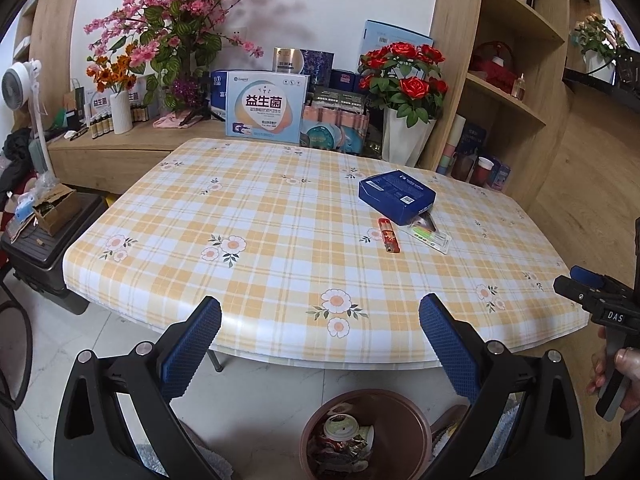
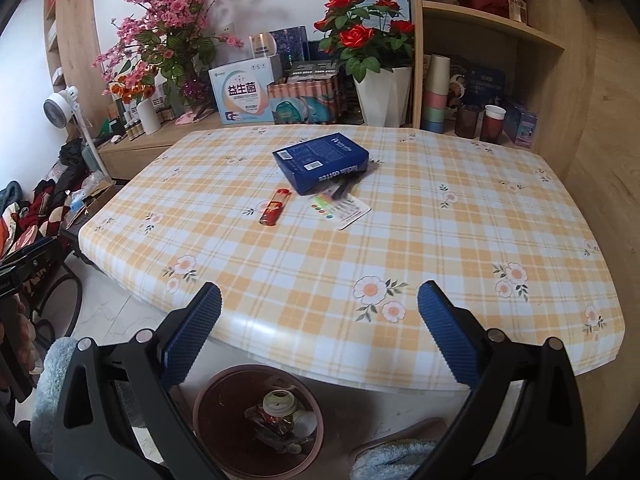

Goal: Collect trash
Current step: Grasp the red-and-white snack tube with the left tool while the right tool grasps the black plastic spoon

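Both tongs, left (image 1: 320, 320) and right (image 2: 320, 312), hang apart at the counter's (image 2: 440, 248) near edge; the light, stiff coffee box (image 2: 320, 162) likely grips across its sides.

The large white-and-blue box (image 1: 266, 108) standing at the far edge of the surface (image 1: 280, 216) carries the big Chinese characters "益生菌" on its front; the smaller lines under them are too fine to read. The same three characters show on a smaller pack (image 1: 100, 103) far left, beside the white vase. The dark blue box (image 2: 320, 162) lying on the surface reads "luckin coffee" along its side, and it bears a barcode and a QR label whose print is illegible. The right gripper (image 1: 582, 286) has "DAS" on its black body.
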